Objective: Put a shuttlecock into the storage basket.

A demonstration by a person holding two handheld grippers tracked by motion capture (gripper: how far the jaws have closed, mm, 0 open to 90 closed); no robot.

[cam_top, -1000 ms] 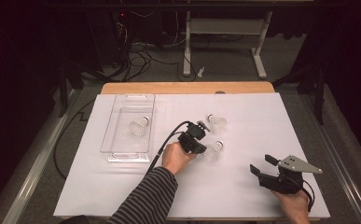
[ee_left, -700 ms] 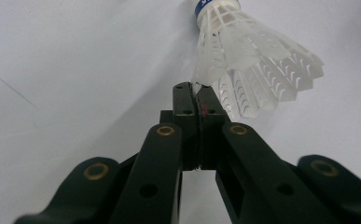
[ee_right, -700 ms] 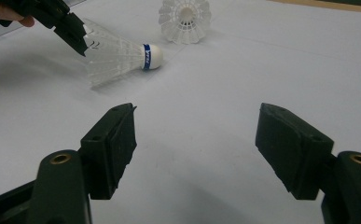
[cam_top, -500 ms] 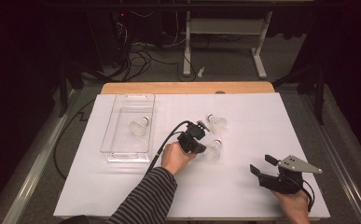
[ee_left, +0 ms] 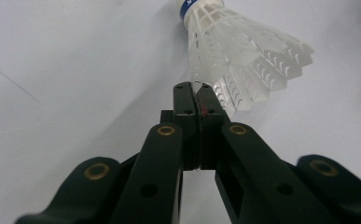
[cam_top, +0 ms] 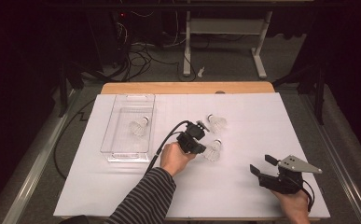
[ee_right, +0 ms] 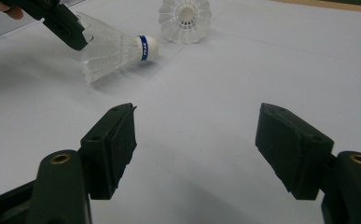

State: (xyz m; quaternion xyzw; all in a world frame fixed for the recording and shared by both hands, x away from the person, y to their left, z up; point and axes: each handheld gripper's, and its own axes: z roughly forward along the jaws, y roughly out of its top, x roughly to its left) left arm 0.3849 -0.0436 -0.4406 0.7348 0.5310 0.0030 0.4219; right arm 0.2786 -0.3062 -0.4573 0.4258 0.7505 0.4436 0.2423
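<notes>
— What has the left gripper got?
— Its jaws pinch the feather skirt of a shuttlecock mid-table.
— And the right gripper?
— Spread wide, holding nothing, near the front edge.

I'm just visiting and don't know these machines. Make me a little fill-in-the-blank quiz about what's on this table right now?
1. The number of shuttlecocks lying inside the clear tray is ____.
2. The left gripper is pinching the near shuttlecock by its ____ skirt.
3. The right gripper has its fingers spread ____, holding nothing.
4. The band around the near shuttlecock's cork is coloured ____.

Missing words: one; feather; open; blue
</notes>
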